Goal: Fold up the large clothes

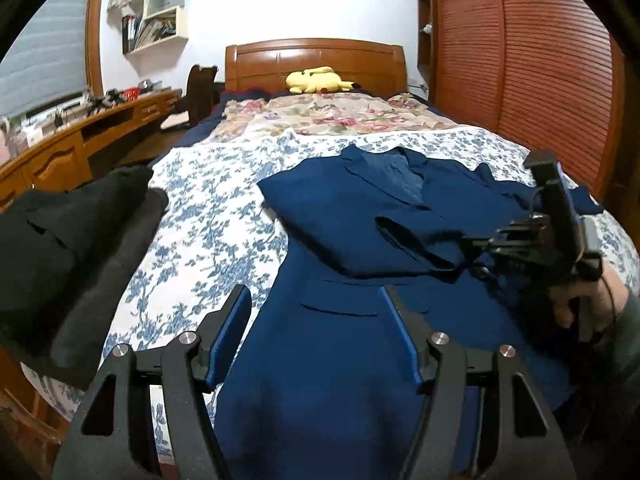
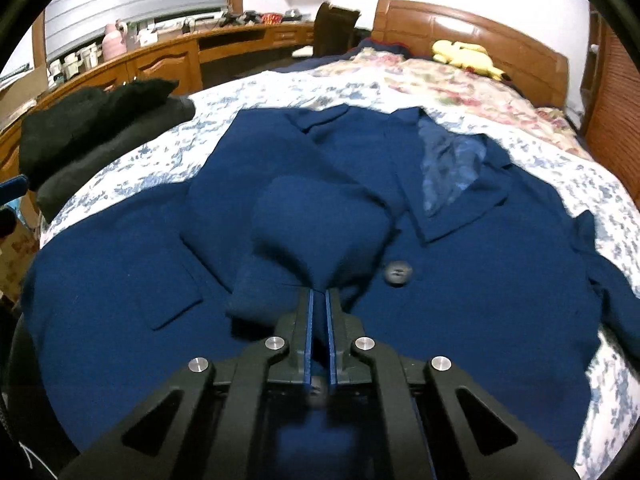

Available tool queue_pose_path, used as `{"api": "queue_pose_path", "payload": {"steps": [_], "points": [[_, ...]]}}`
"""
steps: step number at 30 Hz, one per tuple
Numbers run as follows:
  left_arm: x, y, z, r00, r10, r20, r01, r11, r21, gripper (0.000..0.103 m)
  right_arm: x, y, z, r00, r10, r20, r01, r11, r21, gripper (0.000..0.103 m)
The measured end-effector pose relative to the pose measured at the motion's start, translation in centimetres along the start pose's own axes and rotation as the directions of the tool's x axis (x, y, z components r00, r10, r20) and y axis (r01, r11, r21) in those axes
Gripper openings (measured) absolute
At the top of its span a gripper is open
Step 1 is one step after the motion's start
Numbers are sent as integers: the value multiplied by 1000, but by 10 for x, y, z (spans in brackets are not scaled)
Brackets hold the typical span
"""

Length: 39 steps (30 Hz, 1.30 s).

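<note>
A navy blue coat (image 1: 344, 320) lies front-up on the bed, collar toward the headboard; it also fills the right wrist view (image 2: 480, 280). My left gripper (image 1: 316, 300) is open and empty, hovering over the coat's lower left part near a pocket flap. My right gripper (image 2: 319, 296) is shut on the coat's sleeve (image 2: 312, 224), holding the cuff folded across the chest; in the left wrist view it (image 1: 468, 242) reaches in from the right. A dark button (image 2: 395, 273) sits just right of the sleeve.
A pile of black clothes (image 1: 68, 240) lies on the bed's left edge. The blue-flowered bedspread (image 1: 216, 208) covers the bed, with a yellow plush toy (image 1: 316, 80) at the wooden headboard. A wooden desk (image 1: 80, 140) stands left, a slatted wardrobe (image 1: 520, 60) right.
</note>
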State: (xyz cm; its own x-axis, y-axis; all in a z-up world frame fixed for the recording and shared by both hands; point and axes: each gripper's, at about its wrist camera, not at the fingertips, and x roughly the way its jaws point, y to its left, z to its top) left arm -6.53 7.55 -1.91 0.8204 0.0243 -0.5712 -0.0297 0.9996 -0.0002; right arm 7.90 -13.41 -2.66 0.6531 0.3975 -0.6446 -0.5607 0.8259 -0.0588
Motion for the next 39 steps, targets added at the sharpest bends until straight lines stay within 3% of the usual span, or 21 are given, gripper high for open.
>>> {"api": "queue_pose_path", "payload": {"steps": [9, 13, 17, 21, 24, 26, 27, 28, 39], "points": [[12, -36, 0, 1000, -29, -5, 29, 998, 50, 66, -69, -34, -19, 989, -38, 142, 27, 997, 75, 4], [19, -52, 5, 996, -87, -15, 88, 995, 56, 66, -112, -50, -36, 975, -89, 205, 65, 990, 122, 4], [32, -66, 13, 990, -136, -32, 138, 990, 39, 66, -133, -66, -60, 970, -153, 189, 124, 980, 156, 4], [44, -79, 22, 981, -193, -32, 194, 981, 25, 66, -124, -75, -84, 982, -139, 128, 112, 974, 196, 4], [51, -88, 30, 977, -210, -22, 211, 977, 37, 66, -112, -79, -83, 980, -180, 88, 159, 966, 202, 16], [56, -92, 34, 976, -217, -14, 217, 975, 44, 66, -109, -81, -85, 979, -187, 86, 165, 963, 214, 31], [58, -94, 36, 976, -218, -10, 218, 975, 46, 66, -108, -82, -84, 978, -191, 87, 167, 960, 224, 46], [60, -94, 38, 976, -217, -7, 217, 975, 49, 66, -107, -82, -82, 977, -193, 90, 168, 958, 234, 51], [74, -95, 28, 982, -186, -40, 188, 981, 50, 66, -68, -71, -61, 990, -100, 97, 83, 982, 167, 52]]}}
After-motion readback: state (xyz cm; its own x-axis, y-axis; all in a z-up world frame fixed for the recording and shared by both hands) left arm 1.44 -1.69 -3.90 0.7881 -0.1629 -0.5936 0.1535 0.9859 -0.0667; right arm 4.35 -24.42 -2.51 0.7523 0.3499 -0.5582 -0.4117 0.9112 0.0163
